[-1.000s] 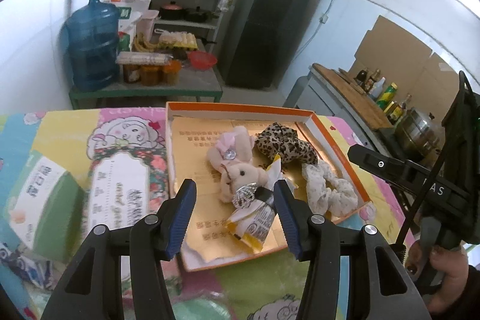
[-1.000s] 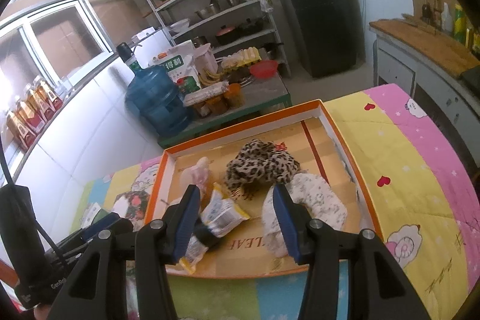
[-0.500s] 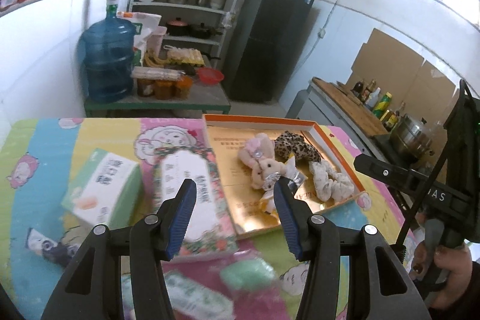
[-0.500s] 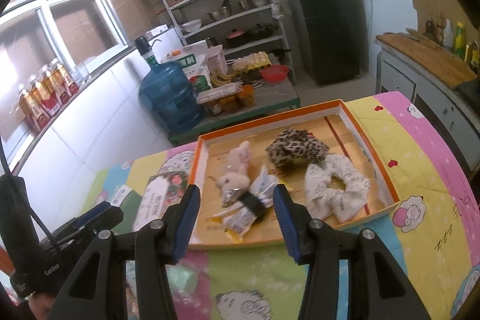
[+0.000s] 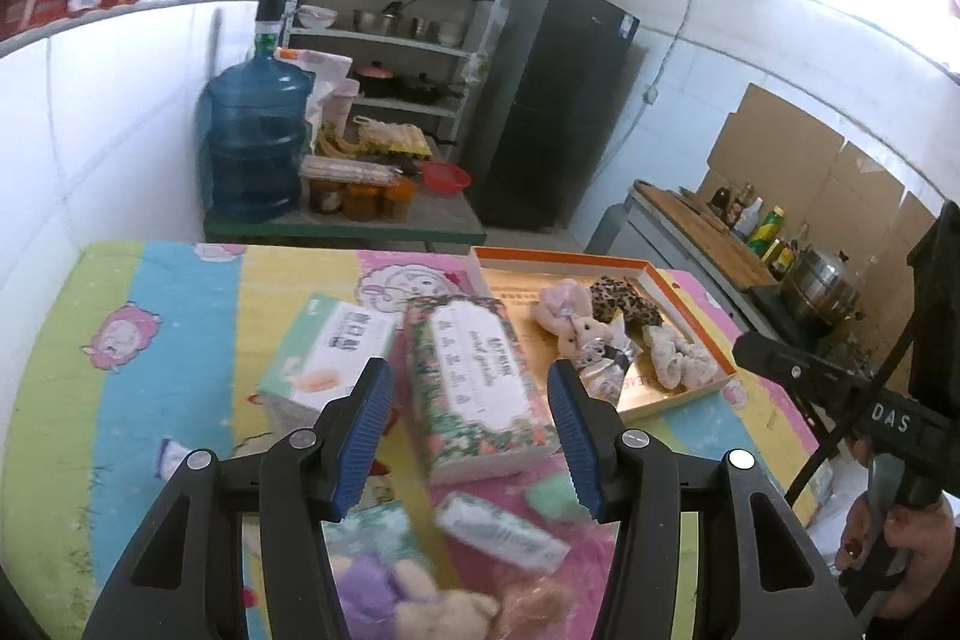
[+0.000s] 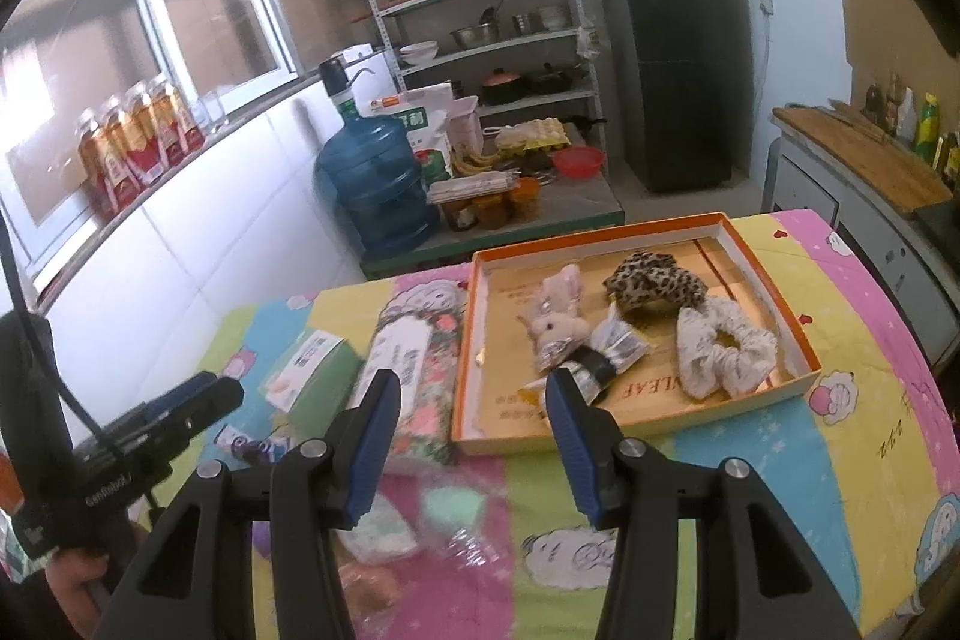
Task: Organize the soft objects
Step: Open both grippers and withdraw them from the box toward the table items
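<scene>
An orange-rimmed tray (image 6: 807, 349) (image 5: 726, 370) on the patterned tablecloth holds a pink plush bunny (image 6: 555, 310) (image 5: 567, 319), a leopard scrunchie (image 6: 654, 283) (image 5: 624, 304), a white lace scrunchie (image 6: 720, 349) (image 5: 675, 358) and a wrapped snack packet (image 6: 606, 358). My left gripper (image 5: 468, 436) is open and empty, above the floral box. My right gripper (image 6: 471, 445) is open and empty, in front of the tray's near left corner. A purple and cream plush (image 5: 390, 598) lies blurred at the near edge.
A floral box (image 5: 480, 388) (image 6: 414, 376) and a green-white box (image 5: 330, 352) (image 6: 312, 370) lie left of the tray. Small packets (image 5: 501, 532) and a pale green bundle (image 6: 384, 529) lie near me. A low side table with a water jug (image 6: 375, 184) stands beyond the table.
Both grippers have pulled back and up from the tray; the view now takes in the boxes and packets to the left. Both stay open and empty.
</scene>
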`<move>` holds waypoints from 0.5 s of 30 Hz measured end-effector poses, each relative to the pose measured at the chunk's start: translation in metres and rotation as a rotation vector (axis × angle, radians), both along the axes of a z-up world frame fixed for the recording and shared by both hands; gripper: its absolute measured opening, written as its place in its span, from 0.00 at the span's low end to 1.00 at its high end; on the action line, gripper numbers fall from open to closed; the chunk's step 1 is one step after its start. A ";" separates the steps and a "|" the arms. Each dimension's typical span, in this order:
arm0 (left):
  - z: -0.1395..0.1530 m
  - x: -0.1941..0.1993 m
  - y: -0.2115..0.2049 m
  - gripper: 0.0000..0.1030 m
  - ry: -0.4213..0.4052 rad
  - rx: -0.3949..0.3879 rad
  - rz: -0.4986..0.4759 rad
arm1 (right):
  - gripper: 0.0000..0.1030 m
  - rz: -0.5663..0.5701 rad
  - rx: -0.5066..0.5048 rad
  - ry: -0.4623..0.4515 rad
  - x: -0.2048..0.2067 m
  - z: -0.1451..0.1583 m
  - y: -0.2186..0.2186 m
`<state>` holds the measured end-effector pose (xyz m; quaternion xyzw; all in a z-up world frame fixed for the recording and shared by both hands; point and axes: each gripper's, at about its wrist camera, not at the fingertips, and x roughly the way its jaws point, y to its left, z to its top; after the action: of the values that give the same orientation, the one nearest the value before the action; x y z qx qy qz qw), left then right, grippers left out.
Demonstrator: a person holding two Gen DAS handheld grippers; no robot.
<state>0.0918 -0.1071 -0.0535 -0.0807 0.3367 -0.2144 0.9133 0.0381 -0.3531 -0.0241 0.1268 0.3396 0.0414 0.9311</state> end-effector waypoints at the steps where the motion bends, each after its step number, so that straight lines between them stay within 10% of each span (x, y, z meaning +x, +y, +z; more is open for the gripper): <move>1: 0.000 -0.002 0.005 0.54 -0.002 0.001 0.003 | 0.49 0.004 -0.001 0.001 -0.002 0.000 0.006; 15: -0.012 -0.025 0.086 0.54 0.004 0.024 0.081 | 0.49 0.070 0.014 0.005 -0.024 -0.015 0.077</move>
<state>0.0668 -0.0214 -0.0657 -0.0840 0.3376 -0.1730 0.9214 0.0144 -0.2756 -0.0387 0.1212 0.3461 0.0761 0.9272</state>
